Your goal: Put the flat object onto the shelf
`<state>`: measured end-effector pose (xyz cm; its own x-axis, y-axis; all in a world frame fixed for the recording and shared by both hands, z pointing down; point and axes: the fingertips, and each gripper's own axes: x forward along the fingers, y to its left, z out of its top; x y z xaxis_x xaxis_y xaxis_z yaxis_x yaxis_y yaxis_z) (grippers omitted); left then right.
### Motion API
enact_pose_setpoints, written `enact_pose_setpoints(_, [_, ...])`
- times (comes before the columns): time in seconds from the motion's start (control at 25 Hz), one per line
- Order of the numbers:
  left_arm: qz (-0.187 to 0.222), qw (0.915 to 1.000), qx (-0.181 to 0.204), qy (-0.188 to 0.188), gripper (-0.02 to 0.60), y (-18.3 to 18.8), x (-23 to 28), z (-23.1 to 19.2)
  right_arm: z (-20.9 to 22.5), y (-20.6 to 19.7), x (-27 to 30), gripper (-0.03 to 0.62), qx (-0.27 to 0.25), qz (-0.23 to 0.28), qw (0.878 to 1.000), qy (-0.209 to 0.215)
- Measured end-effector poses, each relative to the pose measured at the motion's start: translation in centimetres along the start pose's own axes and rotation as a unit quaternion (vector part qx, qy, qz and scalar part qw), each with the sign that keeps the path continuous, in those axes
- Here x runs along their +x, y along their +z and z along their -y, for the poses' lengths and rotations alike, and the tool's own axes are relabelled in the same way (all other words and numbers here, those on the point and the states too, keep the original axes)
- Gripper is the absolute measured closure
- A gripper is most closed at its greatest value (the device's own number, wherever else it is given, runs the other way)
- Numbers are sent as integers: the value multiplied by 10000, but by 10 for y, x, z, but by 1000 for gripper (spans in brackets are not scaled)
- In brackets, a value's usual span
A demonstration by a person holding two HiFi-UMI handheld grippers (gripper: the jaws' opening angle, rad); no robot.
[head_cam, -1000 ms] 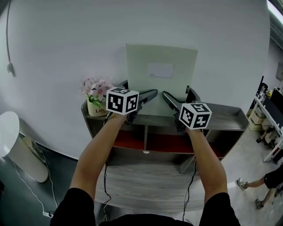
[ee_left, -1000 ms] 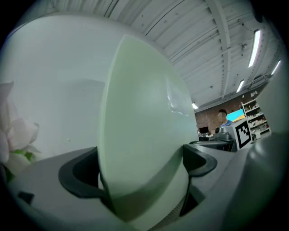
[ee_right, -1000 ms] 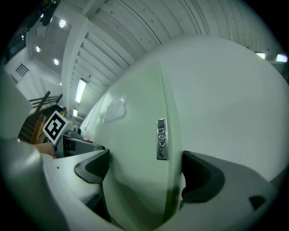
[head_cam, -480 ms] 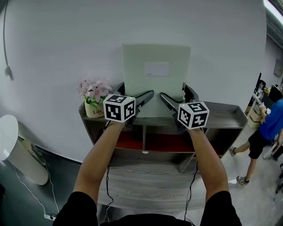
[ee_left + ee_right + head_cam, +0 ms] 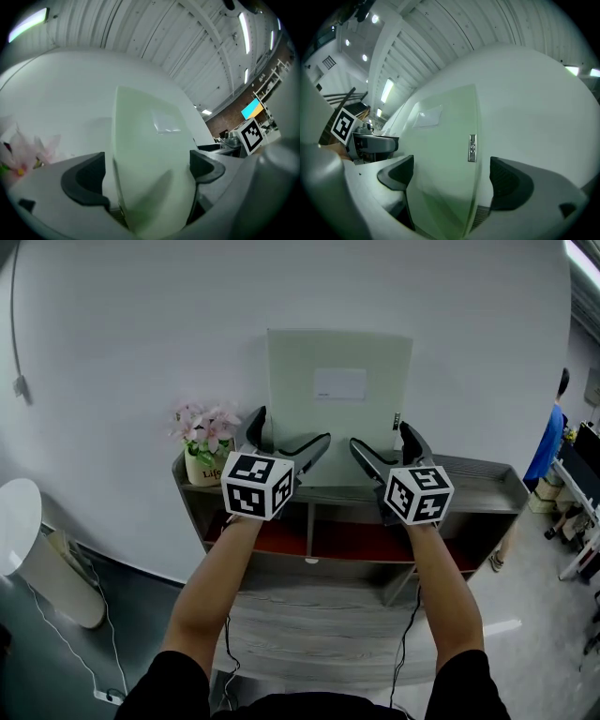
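Note:
A flat pale green board (image 5: 337, 418) with a white label stands upright on the top of the grey shelf (image 5: 478, 486) and leans against the white wall. My left gripper (image 5: 289, 432) is open, its jaws straddling the board's lower left edge (image 5: 150, 159). My right gripper (image 5: 382, 439) is open too, with the board's lower right edge (image 5: 440, 159) between its jaws. In both gripper views the jaws stand wide apart, and a gap shows beside the thin board. A small metal tag (image 5: 472, 147) sits near the board's right edge.
A pot of pink flowers (image 5: 204, 442) stands on the shelf's left end, close to my left gripper. Below are red-floored compartments (image 5: 356, 545) and a grey wooden surface (image 5: 309, 624). A white bin (image 5: 28, 549) is on the floor at left. A person in blue (image 5: 548, 442) stands far right.
Both grippers have dropped back slightly while still straddling the board, which stays leaning on the wall. The person in blue at the right has walked farther away.

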<state>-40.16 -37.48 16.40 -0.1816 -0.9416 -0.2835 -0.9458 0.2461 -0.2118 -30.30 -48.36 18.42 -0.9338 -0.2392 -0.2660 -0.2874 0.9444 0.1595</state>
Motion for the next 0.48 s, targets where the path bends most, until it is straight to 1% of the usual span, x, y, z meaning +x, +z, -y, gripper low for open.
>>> enact_pose_setpoints(0.12, [237, 9993, 209, 203, 26, 14, -19, 4, -7, 12, -17, 97, -63, 249, 9997, -43])
enact_pose_setpoints(0.2, [370, 9989, 177, 245, 26, 19, -33, 9, -14, 20, -31, 97, -97, 409, 9991, -35])
enact_pose_setpoints(0.28, [449, 9987, 46, 225, 26, 19, -47, 15, -22, 24, -45, 97, 19, 540, 9985, -8])
enact_pose_setpoints(0.4, [431, 9989, -41, 175, 26, 9, -65, 26, -37, 17, -63, 97, 189, 556, 9983, 32])
enact_pose_setpoints(0.48, [342, 9994, 12, 105, 28, -7, -72, 37, -47, 4, -76, 97, 197, 394, 9990, -12])
